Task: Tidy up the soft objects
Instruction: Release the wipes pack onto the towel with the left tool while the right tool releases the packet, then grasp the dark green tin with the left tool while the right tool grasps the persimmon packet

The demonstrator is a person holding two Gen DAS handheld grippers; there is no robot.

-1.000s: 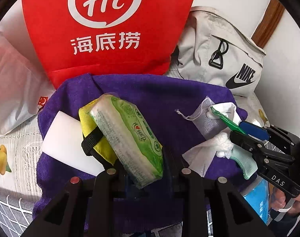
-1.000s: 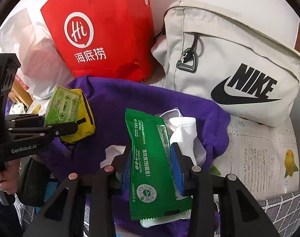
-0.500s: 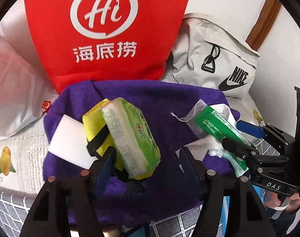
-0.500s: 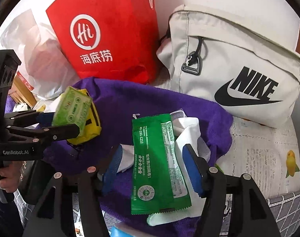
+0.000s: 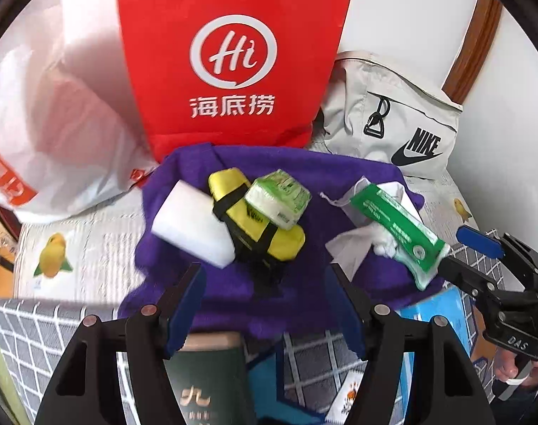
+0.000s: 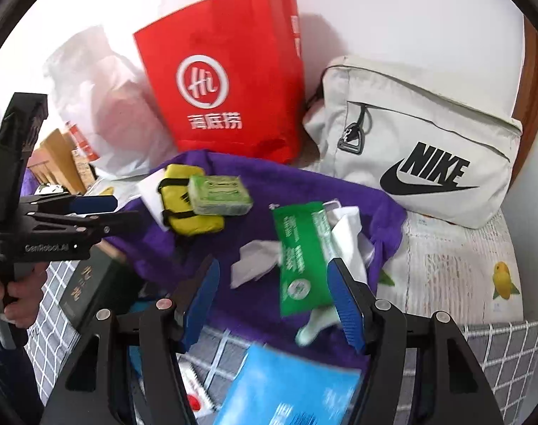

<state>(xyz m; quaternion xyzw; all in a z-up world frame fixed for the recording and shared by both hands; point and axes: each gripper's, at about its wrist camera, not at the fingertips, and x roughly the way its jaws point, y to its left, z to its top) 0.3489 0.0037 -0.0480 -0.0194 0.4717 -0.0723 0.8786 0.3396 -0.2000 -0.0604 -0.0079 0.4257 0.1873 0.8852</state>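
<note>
Both grippers released and backed off, jaws now apart, empty.
Left gripper (image 5: 265, 304) left wipes pack (image 5: 278, 193) stacked on yellow pouch (image 5: 258, 226); right gripper (image 6: 272, 297) left green sachet (image 6: 302, 256) on purple towel (image 6: 297, 184) (towel apparently the collecting spot).

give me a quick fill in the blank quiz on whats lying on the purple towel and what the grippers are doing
1. The green tissue pack rests on top of the ____ pouch.
2. The green sachet lies on the ____ towel.
3. Behind the towel stands a red paper bag; to its right is a grey bag with the ____ logo.
4. Both the left gripper and right gripper are ____.

Missing words: yellow; purple; Nike; open
</note>
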